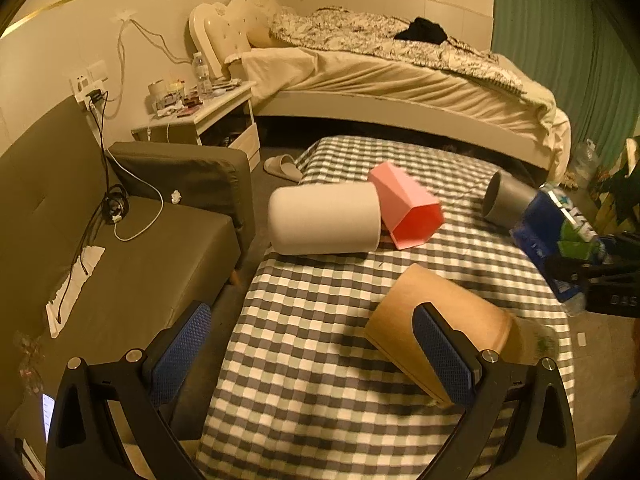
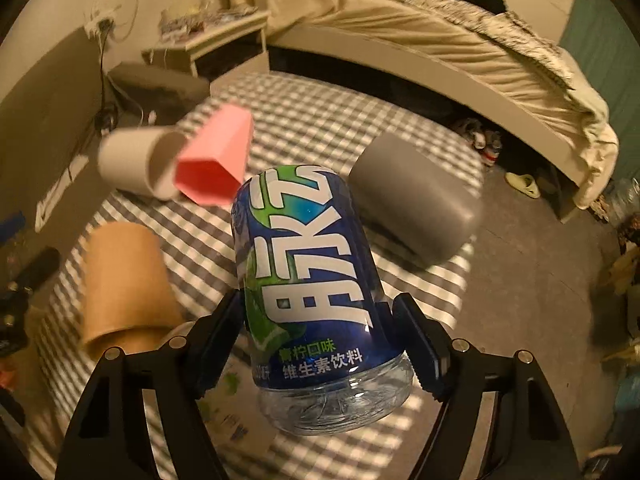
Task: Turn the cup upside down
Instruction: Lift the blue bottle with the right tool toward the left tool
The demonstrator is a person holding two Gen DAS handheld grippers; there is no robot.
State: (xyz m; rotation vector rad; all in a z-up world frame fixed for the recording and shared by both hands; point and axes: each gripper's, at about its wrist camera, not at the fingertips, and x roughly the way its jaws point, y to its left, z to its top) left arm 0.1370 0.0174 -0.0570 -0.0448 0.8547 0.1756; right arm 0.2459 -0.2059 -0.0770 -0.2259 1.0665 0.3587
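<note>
My right gripper [image 2: 318, 300] is shut on a clear plastic bottle-cup with a blue label [image 2: 304, 264], held tilted above the checkered table [image 2: 320, 120] with its clear base toward the camera; its far end is hidden. The same bottle-cup [image 1: 556, 232] shows at the right of the left wrist view. Lying on their sides on the table are a white cup [image 1: 324, 220], a pink cup [image 1: 404, 208], a grey cup [image 1: 506, 200] and a tan cup [image 1: 440, 320]. My left gripper [image 1: 310, 312] is open, its right finger [image 1: 440, 352] in front of the tan cup.
A dark grey sofa [image 1: 120, 260] with cables stands left of the table. A cluttered white nightstand [image 1: 208, 108] and a bed [image 1: 400, 80] lie beyond. A slipper [image 1: 282, 166] rests on the floor by the table's far edge.
</note>
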